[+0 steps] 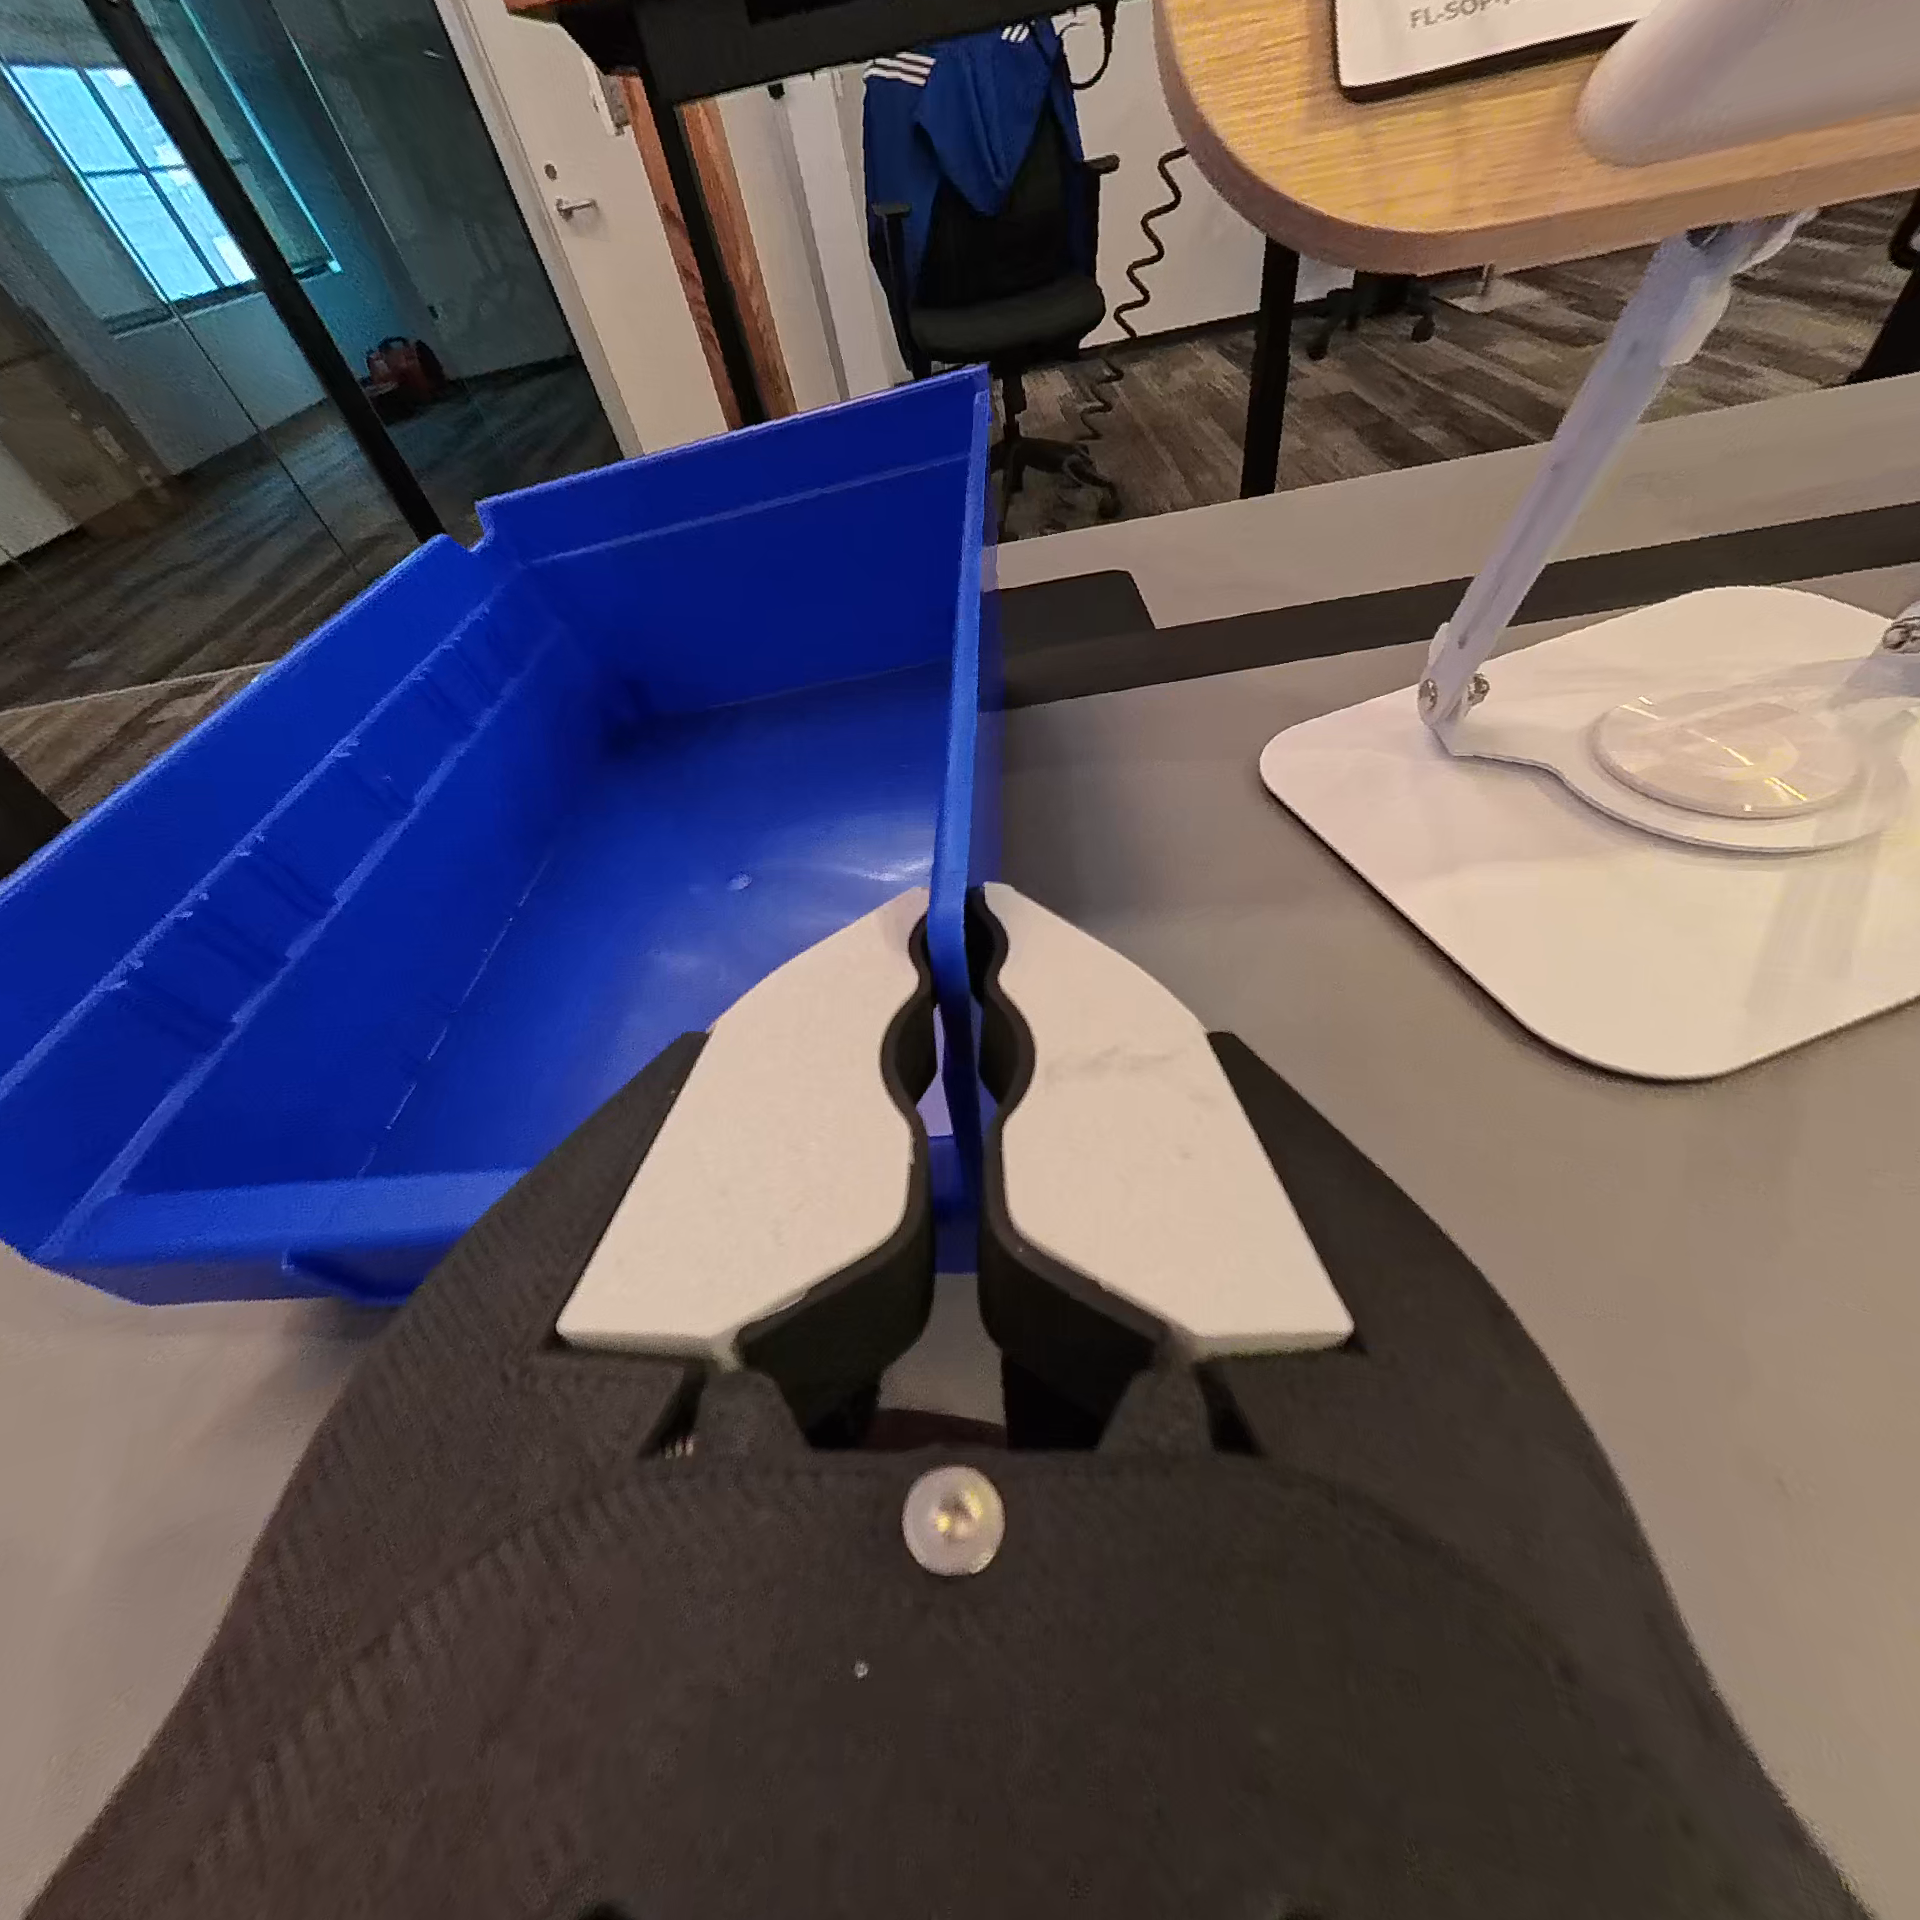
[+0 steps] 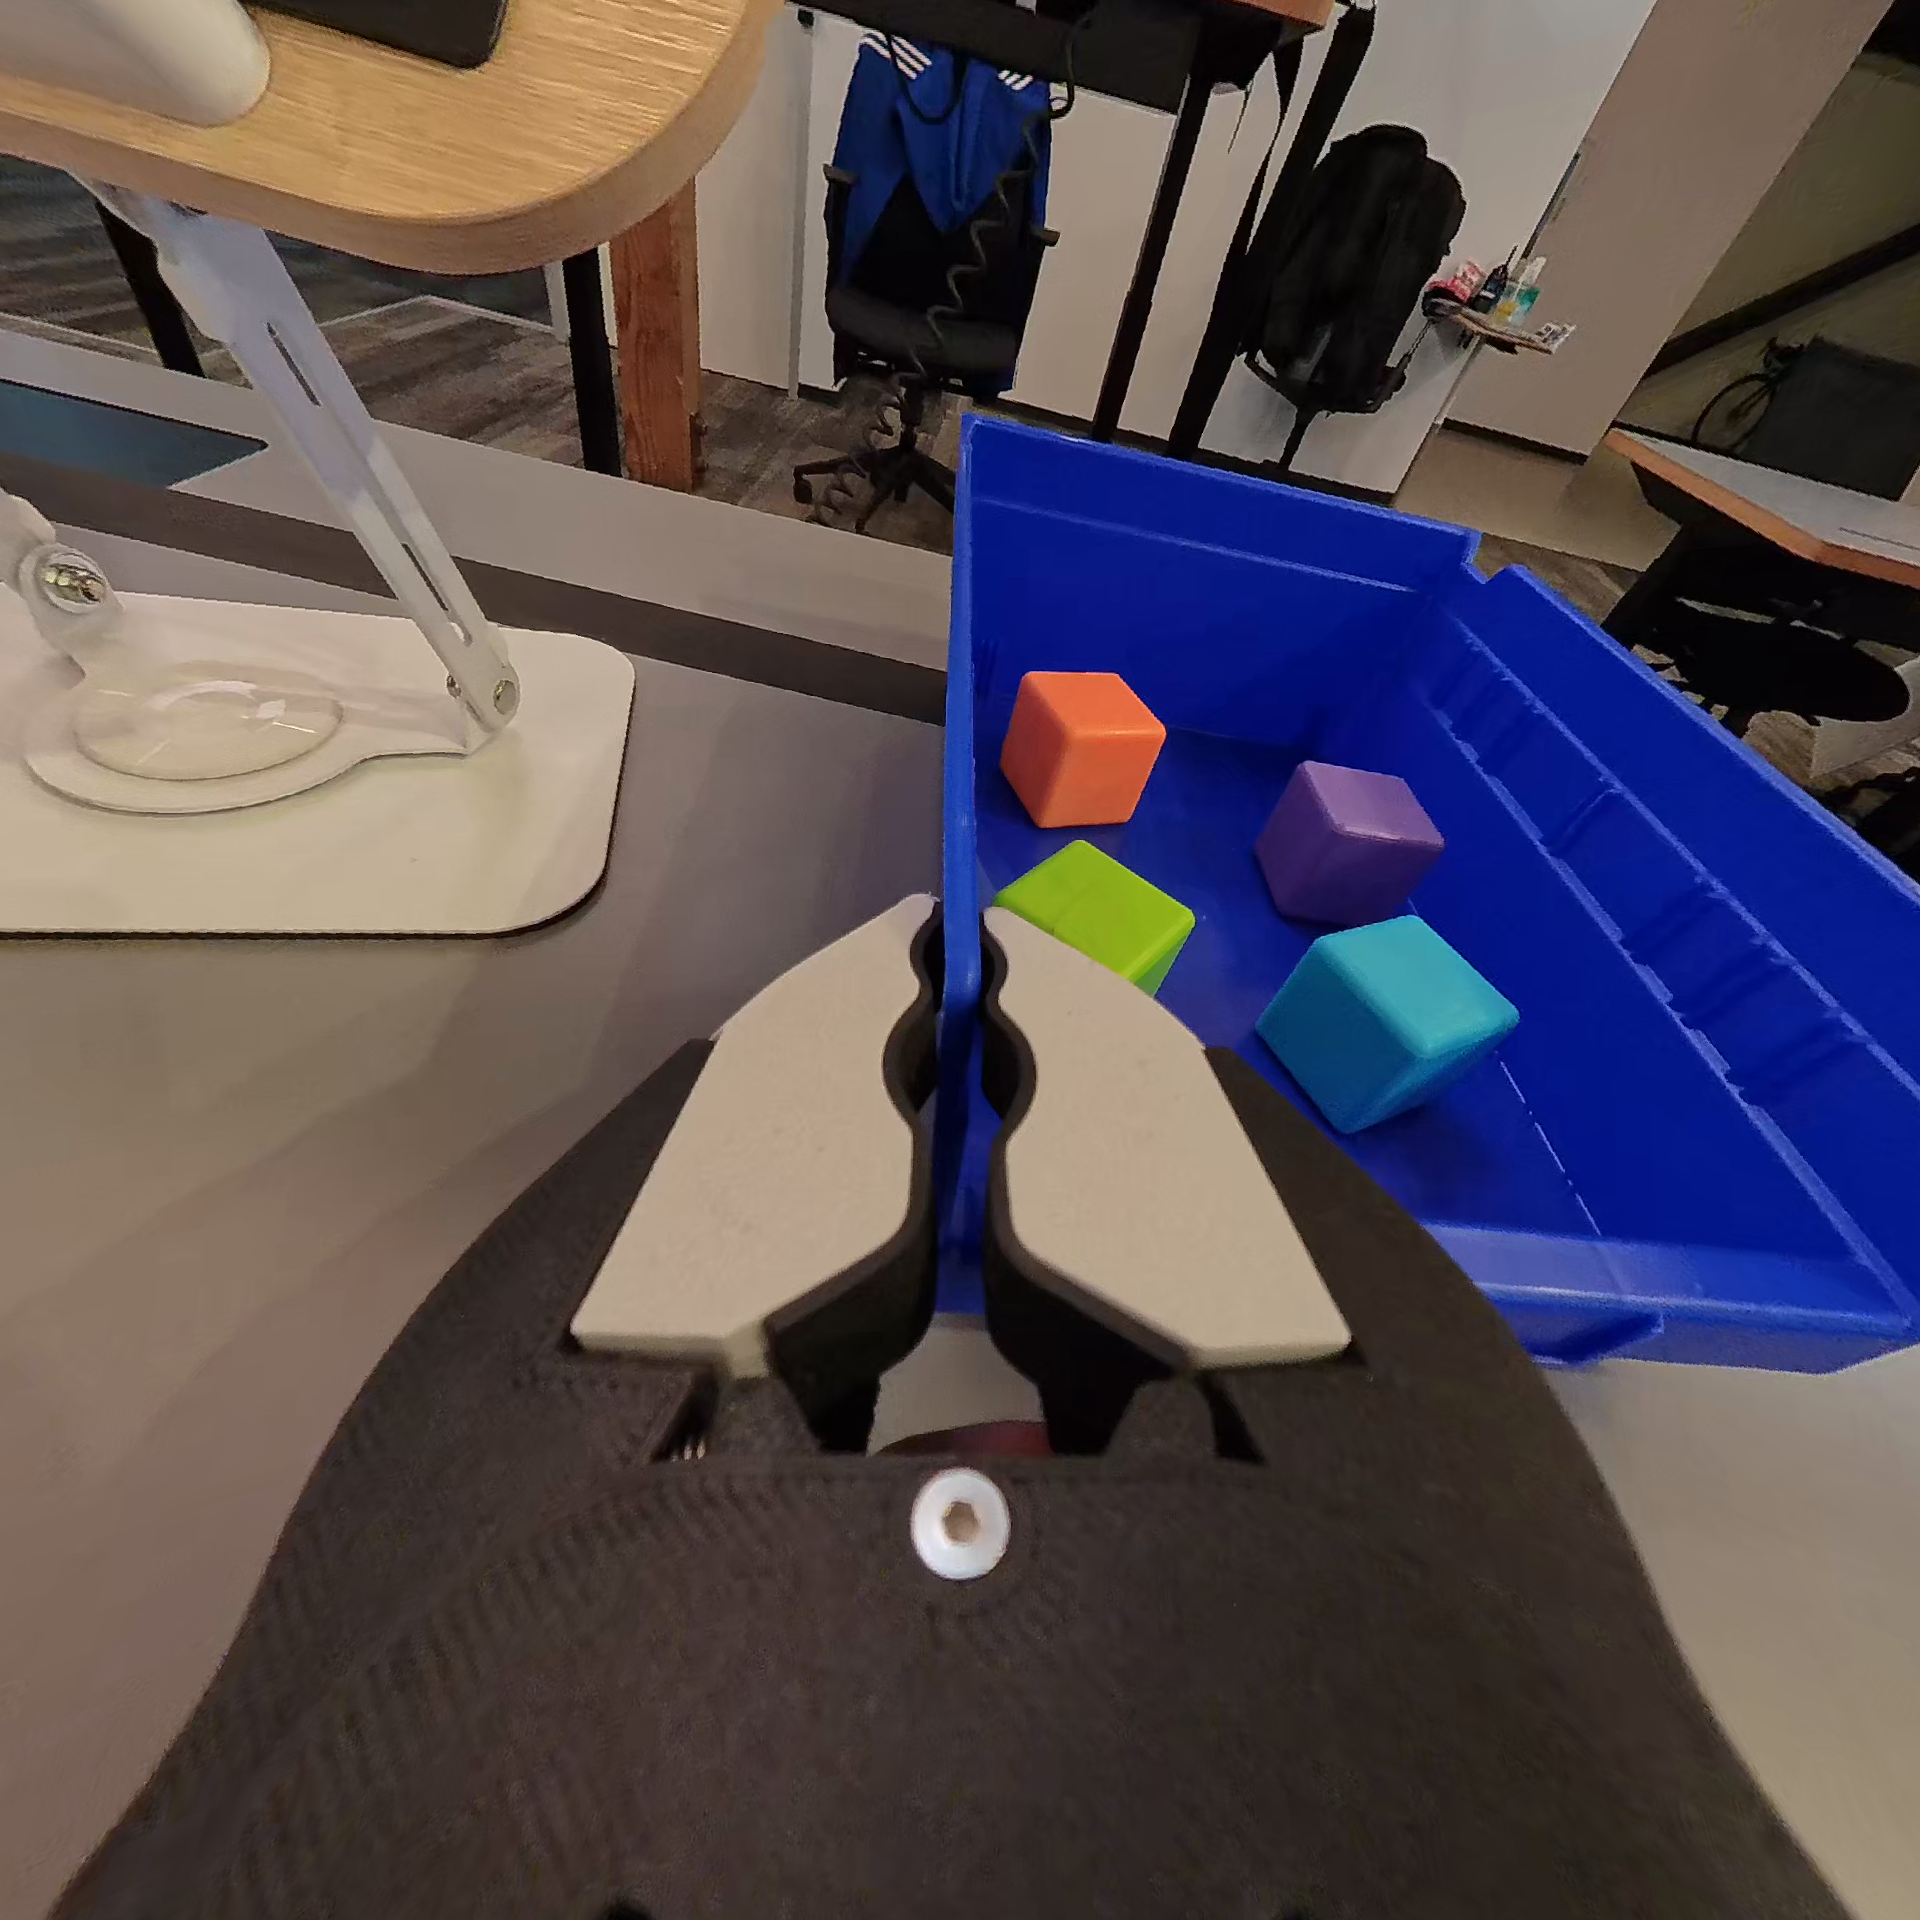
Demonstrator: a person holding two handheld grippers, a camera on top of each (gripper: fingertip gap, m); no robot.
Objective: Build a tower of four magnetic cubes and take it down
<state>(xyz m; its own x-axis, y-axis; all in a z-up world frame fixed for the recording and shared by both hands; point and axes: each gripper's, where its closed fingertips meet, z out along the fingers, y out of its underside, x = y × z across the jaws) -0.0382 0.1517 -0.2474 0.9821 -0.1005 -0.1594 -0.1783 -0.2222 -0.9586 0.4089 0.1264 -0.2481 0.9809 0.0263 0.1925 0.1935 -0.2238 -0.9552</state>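
Resting on a smooth grey tabletop (image 1: 1351,1299), the two blue bins sit to either side of a white stand (image 2: 343,821) whose slanted arm rises toward a pale wooden desk (image 1: 1455,177) overhead. Past the table edge I see patterned carpet, glass partitions at the left, and an office chair (image 2: 914,332) with a blue jacket (image 1: 956,156) hung over it. My left gripper (image 1: 957,914) has its grey fingers pinched on the right side wall of an empty blue bin (image 1: 520,935), whose long axis runs away from me toward the room. My right gripper (image 2: 961,925) is likewise clamped on the left side wall of the second blue bin (image 2: 1558,1226), its length also running away from me and slightly to the right. Inside it lie four loose cubes, none stacked: an orange cube (image 2: 1081,748) near the far left corner, a green cube (image 2: 1101,914) just beside my fingertip against the gripped wall, a purple cube (image 2: 1345,842) further right, and a teal cube (image 2: 1387,1023) nearest me, tilted on an edge. The purple and teal cubes look nearly touching.
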